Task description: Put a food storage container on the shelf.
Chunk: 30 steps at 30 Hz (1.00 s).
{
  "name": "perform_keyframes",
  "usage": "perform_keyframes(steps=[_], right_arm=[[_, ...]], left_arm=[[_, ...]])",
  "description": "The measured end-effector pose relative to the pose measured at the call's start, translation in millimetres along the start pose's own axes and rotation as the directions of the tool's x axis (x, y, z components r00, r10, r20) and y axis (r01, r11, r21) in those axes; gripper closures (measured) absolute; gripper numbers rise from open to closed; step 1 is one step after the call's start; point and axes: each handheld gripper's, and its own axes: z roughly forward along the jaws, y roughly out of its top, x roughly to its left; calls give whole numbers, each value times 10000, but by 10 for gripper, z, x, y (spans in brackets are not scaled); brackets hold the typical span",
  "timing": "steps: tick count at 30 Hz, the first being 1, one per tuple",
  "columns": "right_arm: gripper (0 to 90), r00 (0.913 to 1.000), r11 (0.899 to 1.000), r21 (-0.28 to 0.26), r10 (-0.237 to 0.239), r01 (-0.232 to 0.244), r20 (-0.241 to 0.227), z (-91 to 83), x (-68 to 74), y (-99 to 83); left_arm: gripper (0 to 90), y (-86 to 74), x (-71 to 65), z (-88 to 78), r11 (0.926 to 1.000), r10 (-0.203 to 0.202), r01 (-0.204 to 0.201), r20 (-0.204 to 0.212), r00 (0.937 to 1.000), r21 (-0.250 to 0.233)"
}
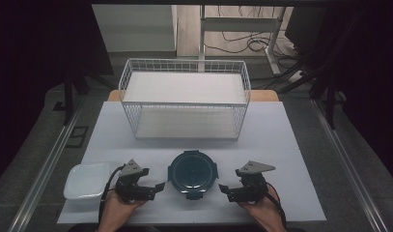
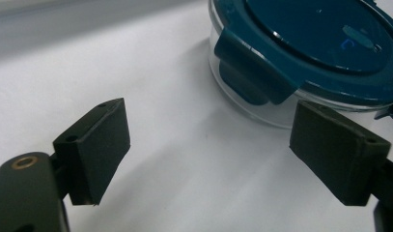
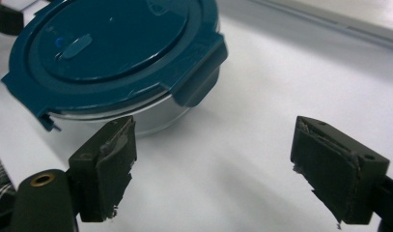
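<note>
Since both grippers sit either side of it, here's the rundown:

Container: round glass container [image 1: 192, 175] with a teal clip lid, low centre of the high view, on the white table [image 1: 281, 145], lid on.
Left gripper: left gripper [image 1: 158, 186] sits just left of the container, jaws spread wide, nothing between them; in the left gripper view the container [image 2: 300, 58] sits upper right, just beyond the right jaw.
Right gripper: right gripper [image 1: 224, 189] mirrors it on the other side, jaws also wide and empty; container [image 3: 117, 63] shows upper left in its view.
Key relation: container lies between the two tools, about equally near to each, so I'd guess either can reach a side clip.
Around: wire basket [image 1: 184, 99] behind it, well apart; clear plastic tub [image 1: 87, 181] at lower left, beside the left hand.
In the way: nothing that I can see.
</note>
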Motion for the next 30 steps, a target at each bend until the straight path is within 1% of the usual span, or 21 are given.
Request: perform_keyframes(steps=[3, 5, 6, 8, 10, 11, 12, 13, 15, 16, 17, 18, 21, 23, 24, 25, 26, 27, 28, 29, 30], right_arm=[[162, 10000, 9998, -165, -75, 76, 46, -21, -1, 30], [166, 9999, 9995, -303, -90, 87, -98, -28, 1, 49], [170, 9998, 9992, -381, -111, 104, -189, -30, 4, 65], [193, 9995, 9984, -542, -151, 135, -290, -34, 18, 105], [199, 9989, 9982, -552, -250, 228, -396, -37, 29, 160], [212, 9984, 9984, -492, -315, 291, -475, -36, 40, 191], [214, 9977, 9984, -409, -415, 393, -545, -33, 54, 223], [215, 9971, 9979, -342, -575, 559, -490, -27, 69, 256], [210, 9960, 9969, -146, -782, 776, -423, 3, 91, 327], [210, 9960, 9969, -146, -782, 776, -423, 3, 91, 327], [189, 9950, 9967, 17, -806, 809, -591, 68, 96, 405], [185, 9950, 9969, 74, -771, 777, -638, 94, 97, 429], [170, 9938, 9966, 359, -715, 748, -853, 207, 85, 490], [114, 9922, 9977, 423, -476, 528, -1149, 286, 48, 491], [93, 9907, 9983, 422, -346, 404, -1317, 328, 25, 482], [88, 9885, 9987, 447, -195, 265, -1500, 363, 3, 468], [80, 9857, 9982, 595, -19, 121, -1685, 399, -22, 454], [66, 9817, 9973, 724, 216, -80, -1894, 435, -43, 437], [67, 9731, 9960, 800, 558, -387, -2236, 465, -72, 422], [74, 9616, 9932, 953, 891, -663, -2596, 495, -104, 408], [84, 9492, 9893, 1113, 1227, -939, -2899, 516, -129, 395]], left_arm=[[123, 18, -10, -24, 10000, -7, 8, 34, 10000, -95], [141, 61, -24, -69, 9992, 15, -9, 175, 9998, -389], [147, 61, -24, -69, 9992, 15, -9, 175, 9998, -389], [149, 125, -39, -89, 9983, 60, -38, 385, 9992, -574], [150, 176, -56, -79, 9978, 94, -57, 573, 9983, -654], [151, 176, -56, -79, 9978, 94, -57, 573, 9983, -654], [151, 245, -78, -51, 9978, 271, -225, 723, 9970, -625], [151, 245, -78, -51, 9978, 271, -225, 723, 9970, -625], [149, 370, -116, 18, 9980, 347, -292, 1000, 9944, -565], [146, 370, -116, 18, 9980, 347, -292, 1000, 9944, -565], [144, 454, -136, 83, 9978, 527, -479, 1066, 9929, -469], [143, 491, -145, 124, 9980, 536, -496, 1131, 9921, -384], [110, 542, -128, 261, 9994, 343, -326, 1286, 9911, -153], [97, 510, -76, 342, 10000, -14, 9, 1715, 9852, 28], [95, 510, -76, 342, 10000, -14, 9, 1715, 9852, 28], [96, 445, -28, 383, 9993, -347, 306, 2002, 9791, 236], [107, 414, -5, 396, 9982, -536, 464, 2203, 9740, 378], [117, 385, 25, 410, 9965, -777, 669, 2535, 9642, 508], [123, 385, 25, 410, 9965, -777, 669, 2535, 9642, 508], [150, 334, 77, 417, 9901, -1336, 1124, 3216, 9374, 836], [176, 334, 77, 417, 9901, -1336, 1124, 3216, 9374, 836]])
